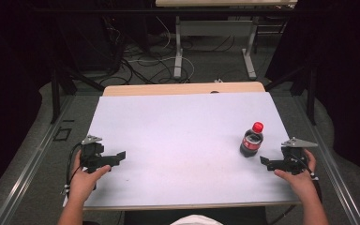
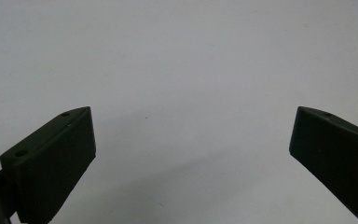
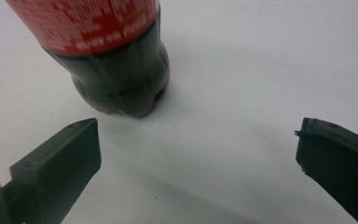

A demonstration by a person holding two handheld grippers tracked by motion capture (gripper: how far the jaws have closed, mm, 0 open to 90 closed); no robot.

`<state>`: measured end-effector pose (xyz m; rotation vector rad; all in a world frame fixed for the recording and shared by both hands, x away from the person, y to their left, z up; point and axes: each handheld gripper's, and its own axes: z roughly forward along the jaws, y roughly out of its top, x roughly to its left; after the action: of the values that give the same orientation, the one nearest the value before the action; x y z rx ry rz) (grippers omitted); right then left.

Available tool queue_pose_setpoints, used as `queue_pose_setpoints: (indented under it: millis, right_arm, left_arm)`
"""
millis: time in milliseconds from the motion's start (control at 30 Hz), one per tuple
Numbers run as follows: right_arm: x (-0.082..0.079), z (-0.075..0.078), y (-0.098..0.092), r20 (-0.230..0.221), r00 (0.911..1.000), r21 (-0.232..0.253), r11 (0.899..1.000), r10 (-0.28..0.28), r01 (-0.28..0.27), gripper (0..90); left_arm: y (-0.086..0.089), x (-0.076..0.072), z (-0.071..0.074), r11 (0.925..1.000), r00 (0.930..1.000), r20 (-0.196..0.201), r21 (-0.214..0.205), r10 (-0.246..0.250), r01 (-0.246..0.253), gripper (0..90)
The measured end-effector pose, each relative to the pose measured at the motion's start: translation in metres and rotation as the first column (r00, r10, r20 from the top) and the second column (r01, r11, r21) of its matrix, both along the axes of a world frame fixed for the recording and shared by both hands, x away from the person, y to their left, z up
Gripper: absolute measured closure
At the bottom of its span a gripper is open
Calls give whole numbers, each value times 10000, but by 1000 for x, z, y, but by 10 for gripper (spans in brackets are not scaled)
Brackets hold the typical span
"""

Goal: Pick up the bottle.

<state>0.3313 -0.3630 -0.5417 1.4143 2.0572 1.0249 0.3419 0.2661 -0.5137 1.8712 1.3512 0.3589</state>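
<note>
High view: bottle (image 1: 251, 140) is standing upright at 10 o'clock of the right gripper (image 1: 266, 162); left gripper (image 1: 120, 155) is idling, gaping; right gripper view: jaws are gaping, empty; bottle likely heavy, stiff, slippery; grip the label band (image 3: 81, 21).

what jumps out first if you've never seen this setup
A dark cola bottle with a red cap stands upright on the white table, toward its right side. The right gripper sits just beside it, fingers open and apart from it; the left gripper waits open at the far left.
</note>
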Motion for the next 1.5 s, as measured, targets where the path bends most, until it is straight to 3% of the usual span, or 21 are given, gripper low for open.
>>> queue_pose_setpoints:
  millis: [200,400,567,633,700,767,833,867,900,1033,1267,1500]
  right_arm:
    - [-7,13,10,444,9989,-363,9993,119,-103,0]
    - [-6,26,20,704,9965,-320,9986,451,-430,13]
    - [-3,34,28,600,9939,-306,9954,922,-905,41]
    - [2,39,33,531,9912,-595,9913,1210,-1178,55]
    - [6,39,38,747,9896,-373,9920,1233,-1208,63]
    - [9,42,42,675,9899,-185,9922,1243,-1233,73]
    - [14,43,43,843,9874,-283,9908,1341,-1321,97]
    - [15,44,43,685,9879,-321,9901,1388,-1369,111]
    - [18,42,44,880,9866,-223,9905,1371,-1356,124]
    - [25,39,47,894,9867,122,9905,1356,-1372,152]
    - [31,35,51,881,9856,138,9892,1444,-1462,172]
    - [33,28,56,964,9846,-102,9893,1456,-1453,268]
  left_arm:
    - [-4,-3,6,9995,9998,18,237,-215,215,7]
    - [-9,-7,12,9997,9995,170,85,-249,247,17]
    - [-11,-10,14,9993,9992,217,199,-329,324,25]
    - [-12,-10,14,9988,9991,189,291,-392,386,29]
    - [-12,-11,15,9990,9991,188,240,-380,375,29]
    - [-12,-11,14,9989,9990,165,238,-404,400,33]
    - [-12,-11,14,9989,9991,129,238,-410,406,34]
    - [-11,-11,14,9989,9991,135,230,-405,402,34]
    - [-11,-11,14,9989,9991,135,230,-405,402,35]
    - [-11,-11,13,9989,9991,128,264,-400,396,41]
    - [-11,-10,12,9985,9990,77,334,-434,432,47]
    - [-11,-11,11,9986,9991,35,345,-412,411,50]
